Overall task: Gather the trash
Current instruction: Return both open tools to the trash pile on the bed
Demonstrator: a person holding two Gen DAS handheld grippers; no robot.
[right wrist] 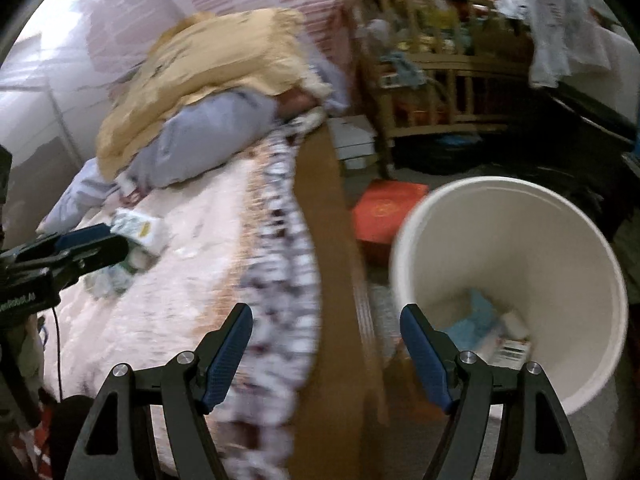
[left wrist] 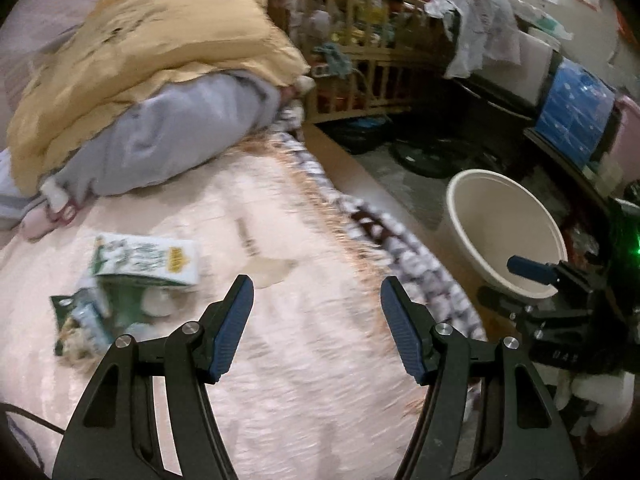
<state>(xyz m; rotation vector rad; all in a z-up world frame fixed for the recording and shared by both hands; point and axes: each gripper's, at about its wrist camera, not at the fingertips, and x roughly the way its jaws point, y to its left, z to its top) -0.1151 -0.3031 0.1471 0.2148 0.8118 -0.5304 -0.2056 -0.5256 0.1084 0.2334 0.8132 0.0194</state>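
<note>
A green and white carton (left wrist: 146, 259) lies on the pink blanket, with a crumpled green wrapper (left wrist: 78, 326) just in front of it. My left gripper (left wrist: 318, 292) hovers open over the blanket to the right of them, with nothing between its fingers. Beside the bed stands a white bin (right wrist: 540, 240) with blue and white scraps (right wrist: 486, 326) at its bottom. My right gripper (right wrist: 326, 316) is open and empty over the bed's edge, left of the bin. The carton (right wrist: 138, 226) also shows in the right wrist view, behind the left gripper's blue finger (right wrist: 86, 236).
Yellow bedding (left wrist: 160, 48) and a grey pillow (left wrist: 180, 136) are heaped at the head of the bed. A wooden crib (left wrist: 360, 52) full of things stands beyond. A red box (right wrist: 386, 210) lies on the floor by the bin. Dark furniture and clutter line the right side.
</note>
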